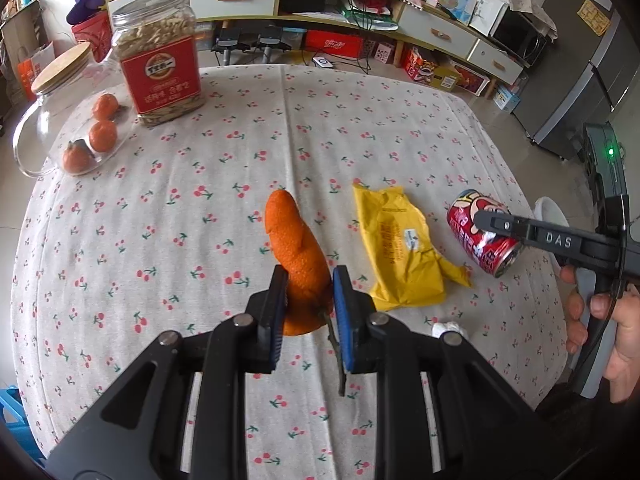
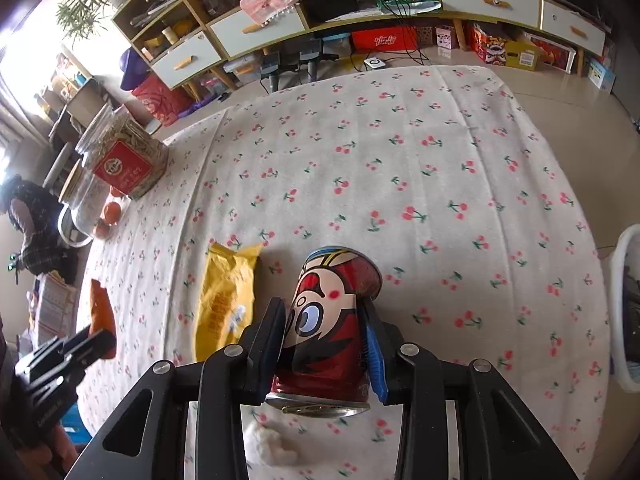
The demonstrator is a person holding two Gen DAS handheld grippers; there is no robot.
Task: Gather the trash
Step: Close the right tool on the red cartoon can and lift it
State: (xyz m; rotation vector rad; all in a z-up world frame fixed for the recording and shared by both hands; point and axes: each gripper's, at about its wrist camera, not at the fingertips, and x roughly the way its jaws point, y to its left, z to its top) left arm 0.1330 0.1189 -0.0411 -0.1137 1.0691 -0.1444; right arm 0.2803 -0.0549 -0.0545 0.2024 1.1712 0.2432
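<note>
Left gripper, seen from its own wrist, is clenched on an orange peel above the tablecloth middle; a yellow wrapper lies toward the right edge.

From the right wrist, the right gripper grasps a red can near the front edge. Both pieces look gathered; next they need carrying to the white bin beyond the right edge

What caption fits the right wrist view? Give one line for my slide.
Right gripper clamps a red cartoon can above the cherry-print tablecloth, yellow wrapper beside it.
</note>
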